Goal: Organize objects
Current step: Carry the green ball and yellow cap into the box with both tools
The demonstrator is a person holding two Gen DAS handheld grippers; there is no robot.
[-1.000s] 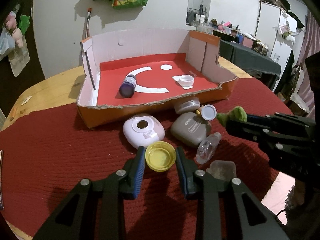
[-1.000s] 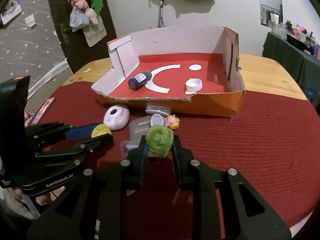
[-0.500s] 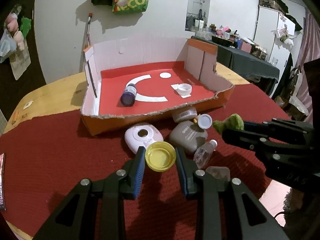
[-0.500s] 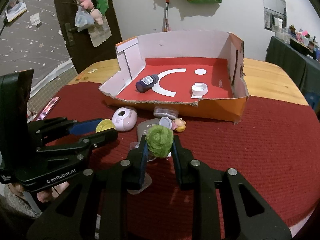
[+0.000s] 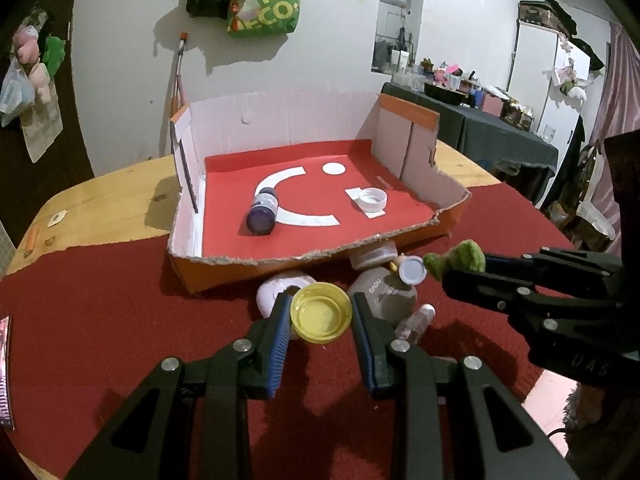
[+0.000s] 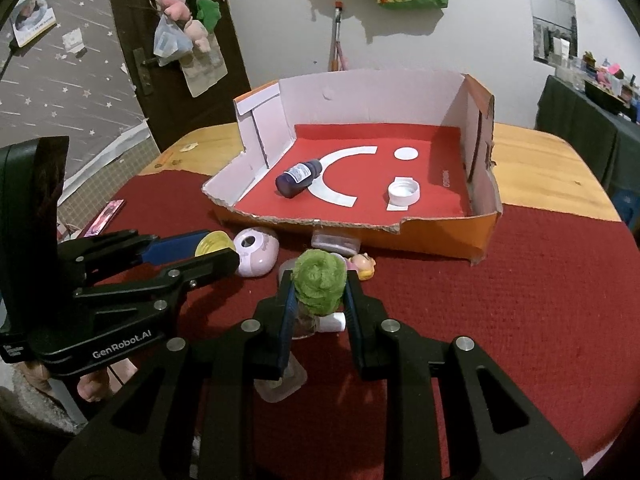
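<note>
Fingers (image 5: 280,316) of the left gripper (image 5: 320,314) pinch a yellow lid (image 5: 321,313) low in the middle, below the cardboard box (image 5: 224,276). From the right wrist, fingers (image 6: 287,300) of the right gripper (image 6: 319,296) squeeze a fuzzy green toy (image 6: 320,286) mid-picture, over the red desk (image 6: 520,300).

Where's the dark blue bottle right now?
The dark blue bottle lies on its side inside the cardboard tray, left part, across the white arc.

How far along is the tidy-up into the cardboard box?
Done: a dark bottle and a white cap lie in the cardboard box. In hand: the left gripper is shut on a yellow lid; the right gripper is shut on a green plush toy. Left on the red cloth: a pink case, a grey container, a small clear bottle and more.
</note>
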